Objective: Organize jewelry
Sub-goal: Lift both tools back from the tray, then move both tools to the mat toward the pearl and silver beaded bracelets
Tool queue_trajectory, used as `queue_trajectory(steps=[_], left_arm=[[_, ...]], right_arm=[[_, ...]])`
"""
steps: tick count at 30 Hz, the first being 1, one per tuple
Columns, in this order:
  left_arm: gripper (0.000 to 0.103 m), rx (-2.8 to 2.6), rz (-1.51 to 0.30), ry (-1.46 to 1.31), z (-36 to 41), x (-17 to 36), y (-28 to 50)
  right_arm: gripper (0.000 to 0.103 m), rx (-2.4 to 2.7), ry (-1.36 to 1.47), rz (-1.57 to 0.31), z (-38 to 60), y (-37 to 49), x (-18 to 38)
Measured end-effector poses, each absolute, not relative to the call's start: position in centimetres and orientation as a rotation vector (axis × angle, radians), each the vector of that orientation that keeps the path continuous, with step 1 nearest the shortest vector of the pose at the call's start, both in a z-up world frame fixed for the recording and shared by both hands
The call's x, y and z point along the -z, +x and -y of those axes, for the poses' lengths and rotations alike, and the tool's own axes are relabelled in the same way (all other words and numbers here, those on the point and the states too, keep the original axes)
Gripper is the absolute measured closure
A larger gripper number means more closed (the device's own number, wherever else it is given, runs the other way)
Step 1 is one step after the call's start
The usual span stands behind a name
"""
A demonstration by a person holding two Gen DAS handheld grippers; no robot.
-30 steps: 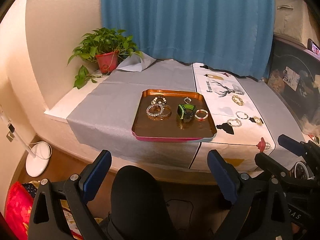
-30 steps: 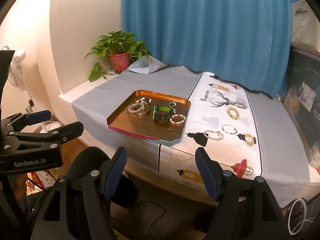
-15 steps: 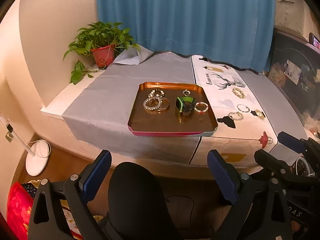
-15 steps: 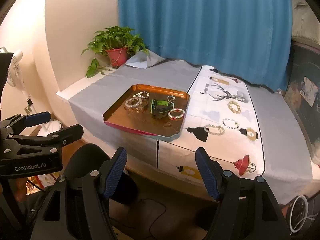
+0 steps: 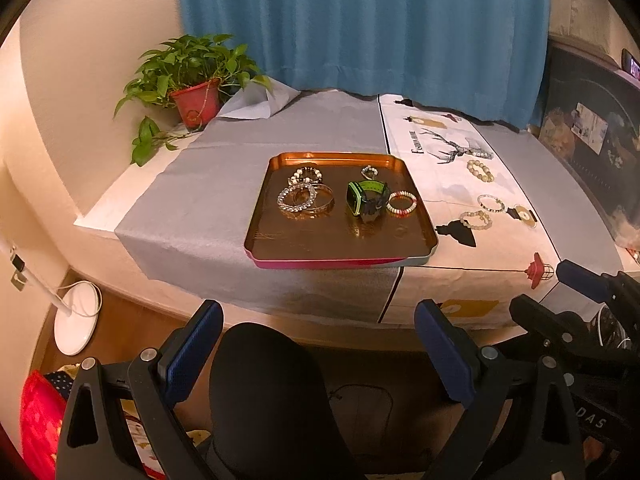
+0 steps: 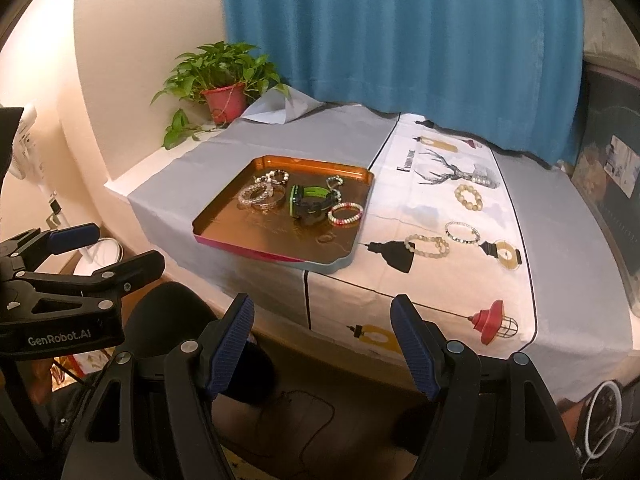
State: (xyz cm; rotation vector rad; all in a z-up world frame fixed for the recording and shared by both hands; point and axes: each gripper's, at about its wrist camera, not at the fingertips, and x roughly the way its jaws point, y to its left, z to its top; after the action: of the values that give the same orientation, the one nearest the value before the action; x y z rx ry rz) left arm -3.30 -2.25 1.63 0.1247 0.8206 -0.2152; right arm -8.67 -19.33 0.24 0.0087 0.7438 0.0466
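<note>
We see a blue curtain (image 5: pixel 360 24) hanging behind the counter (image 5: pixel 224 200), which is covered by a grey cloth on the left and a white printed runner (image 6: pixel 440 216) on the right. A potted plant (image 5: pixel 192 80) stands at the far left corner of the counter. On the grey cloth, with its right edge at the seam with the runner, sits a copper-coloured tray (image 5: pixel 320 240) with a pink front rim. Below the counter a black chair back (image 5: pixel 264 392) rises between our two claws. Our left claw (image 5: pixel 316 356) is spread wide with its blue pads far apart, holding nothing and touching nothing, well short of the counter's edge. Our right claw (image 6: pixel 320 344) is likewise wide open and empty, hovering before the counter's front edge. In the tray lie a green-and-black watch (image 5: pixel 366 200), just beside it on the right a red-and-white bead bracelet (image 5: pixel 402 203), on the left a cluster of clear and metal bracelets (image 5: pixel 304 196), and at the back a small ring-like piece (image 5: pixel 370 171). On the runner, apart from the tray, lie three more bead bracelets: a pale chunky one (image 6: pixel 468 197), a thin one (image 6: pixel 462 233) and a cream one (image 6: pixel 426 245).
</note>
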Motion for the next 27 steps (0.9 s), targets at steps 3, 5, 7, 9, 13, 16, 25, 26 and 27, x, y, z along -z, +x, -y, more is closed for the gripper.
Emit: queue_trajectory(steps=[3, 5, 7, 9, 13, 16, 25, 26, 27], left_arm=[[0.008, 0.216, -0.832, 0.135, 2.6, -1.3, -2.9], [0.008, 0.218, -0.841, 0.146, 3.0, -1.1, -2.6], [0.008, 0.221, -0.846, 0.161, 3.4, -1.0, -2.3], [0.008, 0.222, -0.849, 0.172, 3.9, -0.9, -2.0], [0.008, 0.223, -0.863, 0.184, 4.6, -0.7, -1.2], [0.008, 0.227, -0.875, 0.19, 5.3, -0.5, -0.5], [0.008, 0.306, -0.925, 0.217, 10.6, 0.4, 2.9], [0.008, 0.322, -0.928, 0.225, 11.5, 0.6, 3.4], [0.008, 0.347, -0.936, 0.235, 12.8, 0.8, 4.1]], right_arm=[[0.032, -0.043, 0.019, -0.753, 19.8, -8.3, 0.2], [0.032, -0.04, 0.025, -0.759, 20.2, -8.0, 0.4], [0.032, -0.035, 0.035, -0.765, 20.6, -7.7, 0.7], [0.032, -0.033, 0.044, -0.768, 20.9, -7.5, 0.8], [0.032, -0.026, 0.057, -0.774, 21.8, -6.9, 1.2], [0.032, -0.011, 0.063, -0.775, 22.8, -6.4, 1.5], [0.031, 0.191, 0.123, -0.791, 32.1, -4.0, 3.7], [0.031, 0.211, 0.128, -0.794, 33.1, -3.7, 3.9], [0.031, 0.241, 0.135, -0.8, 34.8, -3.0, 4.4]])
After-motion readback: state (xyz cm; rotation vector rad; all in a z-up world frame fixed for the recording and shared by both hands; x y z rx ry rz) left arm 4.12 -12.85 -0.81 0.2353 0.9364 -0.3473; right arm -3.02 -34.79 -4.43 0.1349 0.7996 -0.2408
